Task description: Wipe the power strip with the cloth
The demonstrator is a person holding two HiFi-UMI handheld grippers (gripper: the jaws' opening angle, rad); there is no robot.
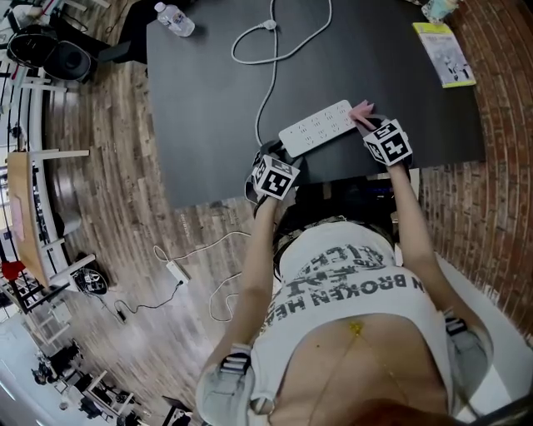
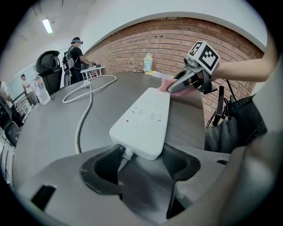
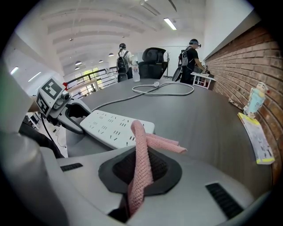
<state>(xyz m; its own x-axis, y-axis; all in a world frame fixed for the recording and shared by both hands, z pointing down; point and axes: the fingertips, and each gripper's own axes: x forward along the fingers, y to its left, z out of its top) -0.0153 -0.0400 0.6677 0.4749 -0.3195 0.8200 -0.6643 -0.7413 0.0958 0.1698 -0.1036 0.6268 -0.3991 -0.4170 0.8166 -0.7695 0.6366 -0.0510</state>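
Clamps the white power strip (image 1: 319,127) by its cord end with the left gripper (image 1: 281,158), close to the near edge of the black table (image 1: 208,100), wide bare tabletop beyond. Pinches the pink cloth (image 1: 361,111) in the right gripper (image 1: 372,126), jaws closed tight, at the strip's other end. Lies flat, long axis diagonal to that edge

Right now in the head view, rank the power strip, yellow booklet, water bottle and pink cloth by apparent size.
Largest: power strip and yellow booklet, too close to rank.
Then water bottle.
Smallest: pink cloth, partly behind the right tool.
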